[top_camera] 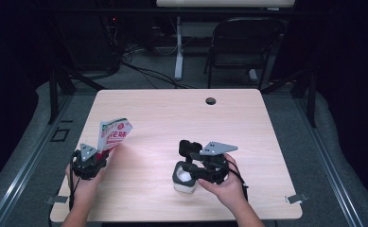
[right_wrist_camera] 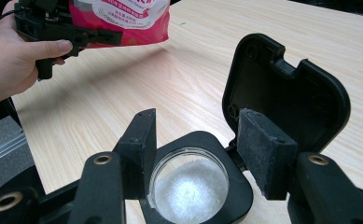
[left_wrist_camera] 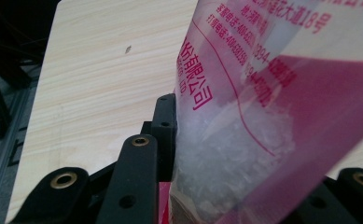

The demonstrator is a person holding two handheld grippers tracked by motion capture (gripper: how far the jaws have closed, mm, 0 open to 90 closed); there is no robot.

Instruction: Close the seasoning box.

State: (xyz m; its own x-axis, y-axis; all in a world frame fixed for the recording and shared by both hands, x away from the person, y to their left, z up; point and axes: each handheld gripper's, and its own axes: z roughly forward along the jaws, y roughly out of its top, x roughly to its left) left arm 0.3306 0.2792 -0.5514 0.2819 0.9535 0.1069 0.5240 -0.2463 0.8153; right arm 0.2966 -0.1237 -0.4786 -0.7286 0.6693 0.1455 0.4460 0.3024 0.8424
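Note:
My left gripper (top_camera: 101, 154) is shut on the lower end of a pink and white plastic bag (top_camera: 115, 133) of white crystals, held upright above the table's left side. Up close, the bag (left_wrist_camera: 263, 116) sits between the black jaws, one finger (left_wrist_camera: 165, 121) pressing its side. My right gripper (top_camera: 188, 174) is shut on a small white container (top_camera: 185, 183) with a black collar, near the front middle. Its black hinged lid (right_wrist_camera: 286, 88) stands open. White granules (right_wrist_camera: 188, 189) lie inside the round mouth. The bag (right_wrist_camera: 123, 18) is far off to the left of the container.
The wooden table (top_camera: 172, 118) has a round cable hole (top_camera: 211, 100) at its far edge. A hand (right_wrist_camera: 11, 65) holds the left gripper near the table's left edge. A black folding chair (top_camera: 240, 42) and a white desk leg (top_camera: 178, 47) stand behind the table.

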